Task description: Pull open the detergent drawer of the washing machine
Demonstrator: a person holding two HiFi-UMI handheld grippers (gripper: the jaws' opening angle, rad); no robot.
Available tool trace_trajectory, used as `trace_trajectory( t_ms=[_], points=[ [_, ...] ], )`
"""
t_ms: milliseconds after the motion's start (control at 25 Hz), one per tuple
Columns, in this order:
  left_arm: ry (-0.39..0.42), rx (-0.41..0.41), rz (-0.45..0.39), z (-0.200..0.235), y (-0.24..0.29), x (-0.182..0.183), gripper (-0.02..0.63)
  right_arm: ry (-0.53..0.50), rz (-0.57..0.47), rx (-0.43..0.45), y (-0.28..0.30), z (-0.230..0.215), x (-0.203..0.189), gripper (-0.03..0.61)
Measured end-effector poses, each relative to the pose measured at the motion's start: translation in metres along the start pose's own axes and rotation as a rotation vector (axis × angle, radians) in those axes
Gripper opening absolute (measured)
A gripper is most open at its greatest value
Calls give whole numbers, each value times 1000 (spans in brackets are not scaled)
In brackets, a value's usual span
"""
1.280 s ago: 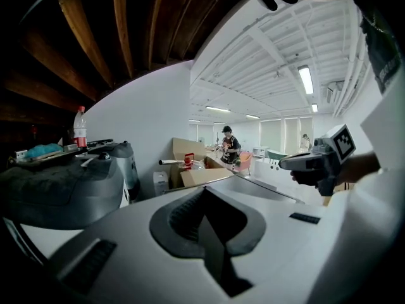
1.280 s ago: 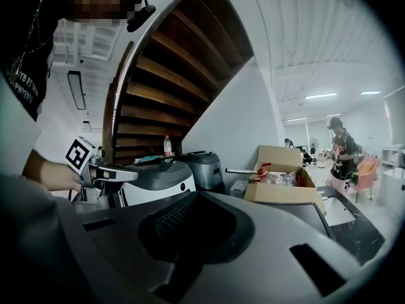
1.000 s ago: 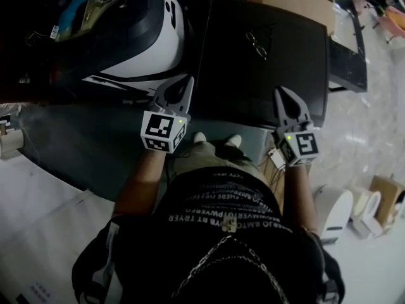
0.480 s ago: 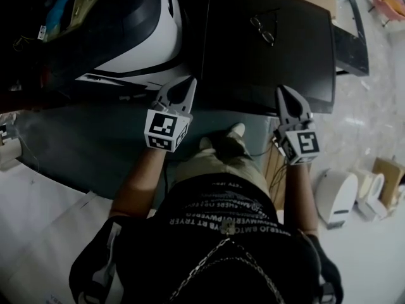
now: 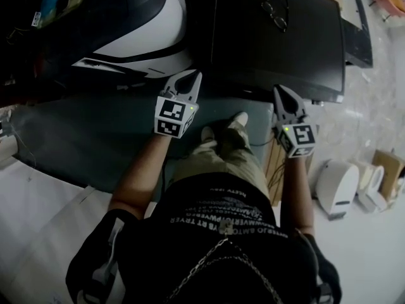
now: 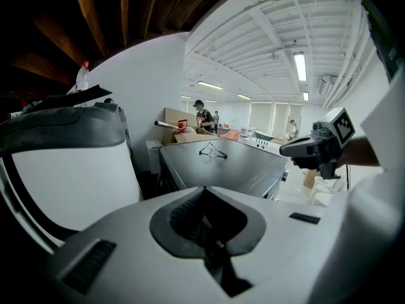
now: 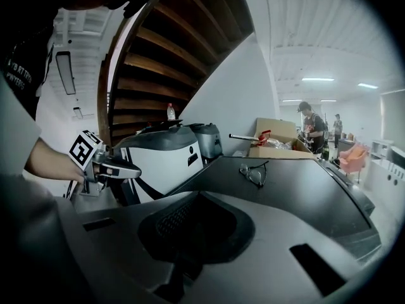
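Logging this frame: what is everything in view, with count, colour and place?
dark machine: one, black, ahead of both grippers
glasses: one pair, dark-framed, on the dark machine's top
white machine: one, white and black, left of the dark machine
bottle: one, clear with a red cap, above the white machine
box: one, brown, behind the dark machine
floor units: two, white, on the floor at right
bystander: one, dark cap, far back
shoes: two, pale, between the grippers
left gripper: grey, shut, empty
right gripper: grey, shut, empty
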State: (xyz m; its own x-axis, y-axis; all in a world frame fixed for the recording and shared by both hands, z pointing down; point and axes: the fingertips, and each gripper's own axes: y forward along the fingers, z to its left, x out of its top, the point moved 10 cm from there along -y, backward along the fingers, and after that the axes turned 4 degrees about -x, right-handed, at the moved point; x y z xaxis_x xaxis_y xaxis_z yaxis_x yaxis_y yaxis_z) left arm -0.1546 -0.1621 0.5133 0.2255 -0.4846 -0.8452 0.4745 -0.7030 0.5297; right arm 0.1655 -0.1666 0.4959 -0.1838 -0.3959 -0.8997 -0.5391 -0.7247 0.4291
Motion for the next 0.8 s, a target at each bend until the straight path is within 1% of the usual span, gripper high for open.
trace_trajectory(
  t_ms=[120,200,400,520,680,720,800],
  points=[
    [-15,-17,33,0,1,-18,3,4,43,-13,5,1,-19,-6],
    [-25,-33,71,-1,5,-29,3,7,75,-4,9,4,-31,-6],
    [-90,-87,173,-3,23,-57,4,14,180,17,17,13,-57,-6],
    [-82,-103,195,-5,31,-67,5,-5,253,24,23,14,-74,-6],
    [-59,-115,217,-10,38,-71,6,-21,315,15,29,12,-88,-6],
    [-52,-120,224,-10,39,-72,11,-24,325,11,31,11,-90,-6],
    [-46,-141,237,-11,43,-76,54,-28,342,8,35,10,-94,-5]
  ],
)
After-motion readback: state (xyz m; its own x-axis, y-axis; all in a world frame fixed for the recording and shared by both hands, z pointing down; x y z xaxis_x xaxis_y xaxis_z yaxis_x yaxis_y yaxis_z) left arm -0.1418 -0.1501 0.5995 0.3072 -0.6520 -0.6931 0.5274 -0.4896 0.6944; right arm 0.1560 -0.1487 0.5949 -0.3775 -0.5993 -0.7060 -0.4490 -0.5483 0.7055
